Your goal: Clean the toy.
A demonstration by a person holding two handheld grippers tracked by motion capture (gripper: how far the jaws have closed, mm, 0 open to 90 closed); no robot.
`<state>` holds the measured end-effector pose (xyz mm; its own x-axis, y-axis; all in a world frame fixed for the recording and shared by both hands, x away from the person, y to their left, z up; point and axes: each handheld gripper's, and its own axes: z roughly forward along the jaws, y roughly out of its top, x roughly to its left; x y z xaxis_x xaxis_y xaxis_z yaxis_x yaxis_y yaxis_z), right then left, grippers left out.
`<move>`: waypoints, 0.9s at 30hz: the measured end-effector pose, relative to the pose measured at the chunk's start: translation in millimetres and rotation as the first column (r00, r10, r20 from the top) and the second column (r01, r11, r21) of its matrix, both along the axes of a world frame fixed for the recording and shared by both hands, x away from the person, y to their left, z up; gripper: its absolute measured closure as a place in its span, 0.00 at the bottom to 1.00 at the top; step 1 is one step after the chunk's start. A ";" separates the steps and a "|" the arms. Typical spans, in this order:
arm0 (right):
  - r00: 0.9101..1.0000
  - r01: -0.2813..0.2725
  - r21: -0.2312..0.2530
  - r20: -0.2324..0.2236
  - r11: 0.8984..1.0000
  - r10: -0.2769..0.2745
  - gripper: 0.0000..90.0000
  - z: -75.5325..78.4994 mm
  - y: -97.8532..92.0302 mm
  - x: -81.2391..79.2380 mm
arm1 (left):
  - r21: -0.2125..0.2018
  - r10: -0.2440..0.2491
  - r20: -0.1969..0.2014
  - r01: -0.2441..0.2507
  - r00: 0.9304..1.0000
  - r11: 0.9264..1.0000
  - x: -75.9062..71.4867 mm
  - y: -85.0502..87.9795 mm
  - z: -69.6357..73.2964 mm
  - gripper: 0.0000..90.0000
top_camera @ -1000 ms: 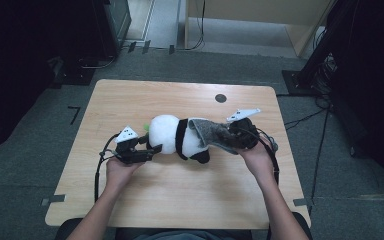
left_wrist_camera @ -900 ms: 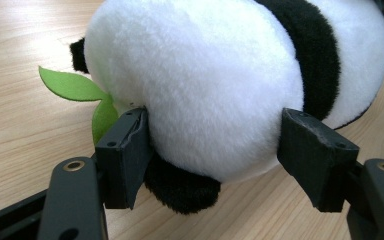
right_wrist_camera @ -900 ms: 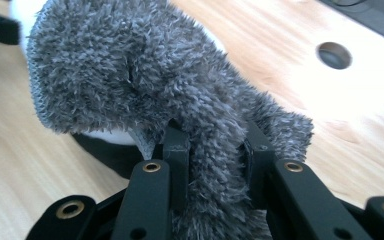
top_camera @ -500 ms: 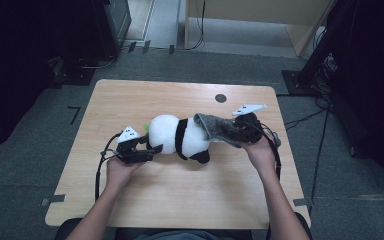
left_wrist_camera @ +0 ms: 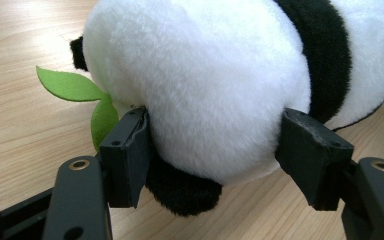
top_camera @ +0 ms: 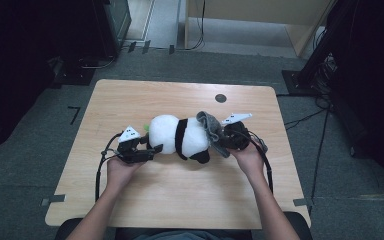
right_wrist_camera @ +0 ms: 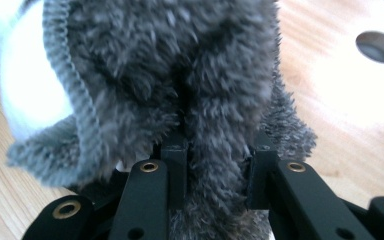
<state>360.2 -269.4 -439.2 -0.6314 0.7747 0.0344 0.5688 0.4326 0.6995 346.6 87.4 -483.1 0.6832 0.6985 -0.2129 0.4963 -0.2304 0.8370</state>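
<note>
- A soft black-and-white plush panda toy [top_camera: 180,137] is lying on its side near the middle of the pale wooden worktop [top_camera: 180,200], its length running left to right in the high view.
- The left hand-held gripper [top_camera: 147,150] is sitting at the panda's left end, with the person's left hand [top_camera: 121,167] wrapped around its body.
- In the left gripper view, its jaws are standing partly apart on either side of the panda's white rounded end [left_wrist_camera: 205,95]; they have just been closing a little, and both pads are pressing into the fur.
- A small green felt leaf [left_wrist_camera: 80,95] is sticking out from the panda beside one jaw, lying just above the worktop.
- A grey fuzzy cloth with a stitched hem [top_camera: 211,131] is draping over the panda's right end.
- The right hand-held gripper [top_camera: 227,137] is gripping this cloth; in the right gripper view its jaws are standing nearly closed, pinching a bunched fold of grey pile [right_wrist_camera: 215,165] between them.
- The person's right hand [top_camera: 247,157] is holding that gripper from the right side.
- A round dark hole [top_camera: 220,98] is showing in the worktop beyond the panda, well apart from it.
</note>
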 end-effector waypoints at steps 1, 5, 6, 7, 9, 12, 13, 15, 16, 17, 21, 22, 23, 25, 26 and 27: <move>1.000 0.001 -0.008 -0.010 1.000 -0.001 0.78 -3.1 -0.1 -0.3 | 0.000 0.001 0.000 -0.001 1.000 1.000 -0.1 -0.1 0.0 0.36; 0.999 -0.008 -0.031 -0.038 0.999 0.007 0.77 -17.8 1.1 0.0 | -0.001 0.002 0.000 -0.002 1.000 1.000 -0.1 0.1 -0.2 0.36; 0.999 -0.014 -0.027 -0.042 1.000 0.013 0.77 -21.8 1.4 0.8 | -0.002 0.001 -0.001 -0.001 1.000 1.000 -0.1 0.2 -0.2 0.35; 0.998 -0.012 -0.025 -0.056 1.000 0.011 0.77 -25.3 1.7 1.0 | -0.001 0.001 0.000 -0.001 1.000 1.000 0.0 0.3 -0.2 0.35; 0.997 -0.020 -0.030 -0.071 0.999 0.018 0.77 -33.4 2.9 2.0 | -0.003 -0.001 -0.001 0.001 1.000 1.000 0.2 0.7 -0.5 0.35; 0.996 -0.022 -0.025 -0.093 0.999 0.019 0.77 -42.1 3.3 3.5 | -0.003 -0.002 -0.003 0.002 1.000 1.000 0.4 1.0 -0.7 0.35; 0.995 -0.019 -0.020 -0.097 1.000 0.017 0.77 -43.5 3.4 3.6 | -0.002 -0.001 -0.002 0.001 1.000 1.000 0.3 0.8 -0.7 0.34; 0.995 -0.018 -0.021 -0.101 1.000 0.016 0.77 -45.2 4.0 3.8 | 0.003 0.000 0.002 0.000 1.000 1.000 -0.1 0.1 -0.7 0.34; 0.995 -0.019 -0.025 -0.100 1.000 0.016 0.77 -46.0 4.4 3.5 | 0.007 0.000 0.004 0.000 1.000 1.000 -0.3 -0.1 -0.6 0.34; 0.996 -0.025 -0.026 -0.089 0.999 0.022 0.77 -46.9 3.9 3.4 | 0.009 -0.001 0.005 0.001 1.000 1.000 -0.4 -0.1 -0.5 0.34; 0.995 -0.002 -0.010 -0.098 1.000 0.001 0.77 -43.3 0.4 1.7 | 0.011 0.000 0.001 0.000 1.000 1.000 -0.4 0.3 -0.5 0.34; 0.995 0.001 -0.007 -0.096 1.000 -0.001 0.78 -41.2 -0.9 1.5 | 0.012 0.000 0.000 0.000 1.000 1.000 -0.4 0.4 -0.5 0.34; 0.996 0.005 -0.008 -0.092 1.000 -0.006 0.78 -38.8 -2.3 1.2 | 0.012 0.000 0.000 0.000 1.000 1.000 -0.5 0.3 -0.4 0.34; 0.996 0.023 -0.008 -0.081 1.000 -0.023 0.79 -33.2 -5.4 0.0 | 0.015 -0.001 0.002 0.000 1.000 1.000 -0.6 0.2 -0.3 0.34; 0.997 0.030 -0.003 -0.074 1.000 -0.030 0.79 -30.1 -7.5 -0.1 | 0.015 -0.001 0.002 0.001 1.000 1.000 -0.6 0.2 -0.2 0.34; 0.997 0.037 0.003 -0.062 0.999 -0.037 0.79 -26.7 -9.7 -0.2 | 0.015 -0.001 0.002 0.001 1.000 1.000 -0.6 0.1 -0.2 0.34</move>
